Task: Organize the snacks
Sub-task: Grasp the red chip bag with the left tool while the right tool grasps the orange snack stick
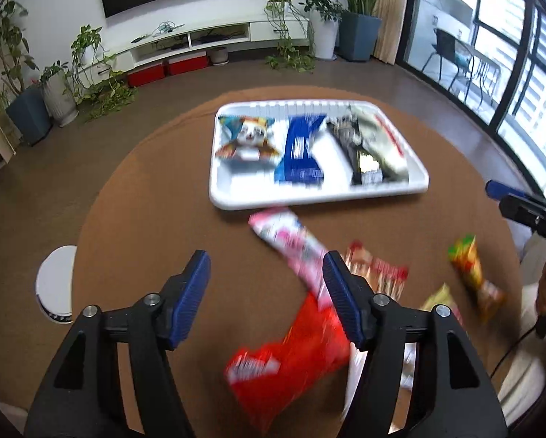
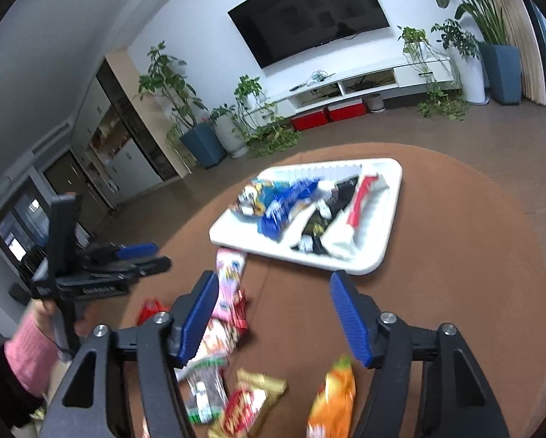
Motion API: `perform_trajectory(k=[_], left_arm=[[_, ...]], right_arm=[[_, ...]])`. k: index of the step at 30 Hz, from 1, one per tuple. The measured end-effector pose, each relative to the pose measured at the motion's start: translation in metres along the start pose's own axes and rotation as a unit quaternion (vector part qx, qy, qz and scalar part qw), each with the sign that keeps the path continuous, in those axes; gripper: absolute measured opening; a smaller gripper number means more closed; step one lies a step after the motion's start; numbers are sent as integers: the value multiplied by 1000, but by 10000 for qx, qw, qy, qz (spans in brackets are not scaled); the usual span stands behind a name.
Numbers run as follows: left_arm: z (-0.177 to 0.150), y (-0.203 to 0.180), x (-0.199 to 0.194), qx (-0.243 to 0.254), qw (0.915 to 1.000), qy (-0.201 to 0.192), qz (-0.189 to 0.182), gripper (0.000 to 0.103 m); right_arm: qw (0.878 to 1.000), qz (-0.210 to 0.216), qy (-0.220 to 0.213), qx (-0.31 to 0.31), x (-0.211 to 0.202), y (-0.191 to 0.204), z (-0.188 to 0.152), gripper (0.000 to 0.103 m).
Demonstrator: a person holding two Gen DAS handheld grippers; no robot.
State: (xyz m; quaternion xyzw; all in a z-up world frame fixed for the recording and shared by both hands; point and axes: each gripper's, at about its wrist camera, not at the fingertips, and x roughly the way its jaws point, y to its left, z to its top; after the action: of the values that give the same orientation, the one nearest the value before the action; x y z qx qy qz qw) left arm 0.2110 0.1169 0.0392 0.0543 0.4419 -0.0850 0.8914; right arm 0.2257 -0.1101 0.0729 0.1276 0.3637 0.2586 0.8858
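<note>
Loose snacks low on the round brown table (image 1: 156,219), white tray (image 1: 236,202) beyond them at frame centre.

The tray holds a cartoon packet (image 1: 245,140), a blue packet (image 1: 300,151) and dark packets. Below it lie a pink packet (image 1: 291,246), a red bag (image 1: 291,361) and an orange packet (image 2: 333,399). The left gripper (image 1: 265,297) and right gripper (image 2: 273,319) both hover with jaws apart, gripping nothing.

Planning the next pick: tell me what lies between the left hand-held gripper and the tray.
A pink snack packet lies on the brown table between the left hand-held gripper and white tray, in left wrist view.
</note>
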Motion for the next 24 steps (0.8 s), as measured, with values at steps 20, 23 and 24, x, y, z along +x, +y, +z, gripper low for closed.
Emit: perform_trajectory(k=[20, 23, 24], left_arm=[[-58, -32, 10, 2178, 9716, 928, 50, 62], [-56, -37, 21, 2365, 9658, 1059, 58, 65], [-56, -38, 24, 2411, 9643, 1097, 50, 66]], right_arm=[[9945, -639, 651, -520, -2, 9, -57, 70], [9925, -775, 769, -542, 2, 8, -60, 70], [9918, -815, 817, -543, 4, 7, -61, 70]])
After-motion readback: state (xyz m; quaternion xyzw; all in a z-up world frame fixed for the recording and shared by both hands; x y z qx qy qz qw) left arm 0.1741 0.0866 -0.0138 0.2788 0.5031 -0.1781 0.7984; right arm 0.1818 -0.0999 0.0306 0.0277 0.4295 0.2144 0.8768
